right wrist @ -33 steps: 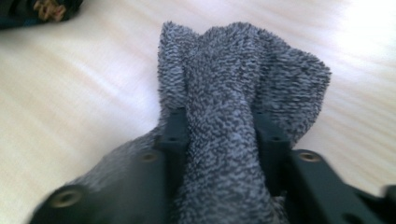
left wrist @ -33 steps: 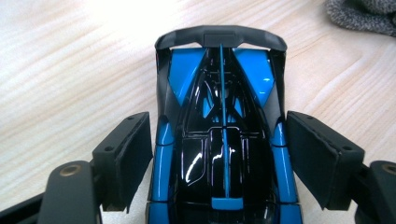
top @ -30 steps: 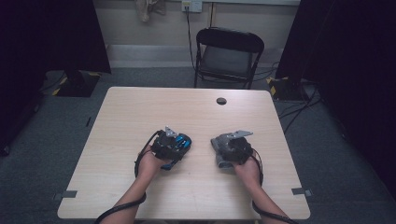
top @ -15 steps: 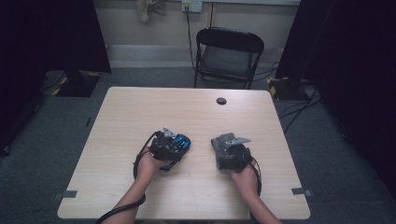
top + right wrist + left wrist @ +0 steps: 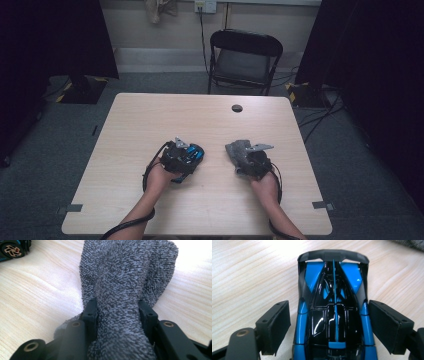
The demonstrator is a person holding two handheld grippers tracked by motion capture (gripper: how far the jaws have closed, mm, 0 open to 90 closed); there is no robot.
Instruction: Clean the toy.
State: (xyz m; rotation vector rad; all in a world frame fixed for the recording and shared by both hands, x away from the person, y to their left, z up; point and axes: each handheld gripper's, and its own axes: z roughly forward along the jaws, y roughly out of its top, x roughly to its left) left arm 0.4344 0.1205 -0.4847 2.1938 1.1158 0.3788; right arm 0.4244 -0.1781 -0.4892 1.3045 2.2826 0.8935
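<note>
A blue and black toy car [image 5: 334,290] rests on the wooden table [image 5: 150,125], lying lengthwise between the jaws of my left gripper [image 5: 328,307]. The jaws stand open on either side of it, with a narrow gap at the left pad [image 5: 275,325]. In the high view the left gripper [image 5: 181,157] sits left of centre with the car [image 5: 194,152] at its tip. My right gripper [image 5: 117,303] is shut on a bunched grey towel cloth [image 5: 125,272]. From above, the right gripper [image 5: 252,159] holds the cloth [image 5: 238,149], which points toward the car.
One wheel of the car [image 5: 11,250] peeks into the right gripper view's top left corner. A small dark hole [image 5: 237,108] sits near the table's far edge. A black folding chair [image 5: 244,60] stands behind the table, with cables on the floor at the right.
My right gripper has shifted slightly with the cloth still in it. The left gripper and the car stay where they were.
</note>
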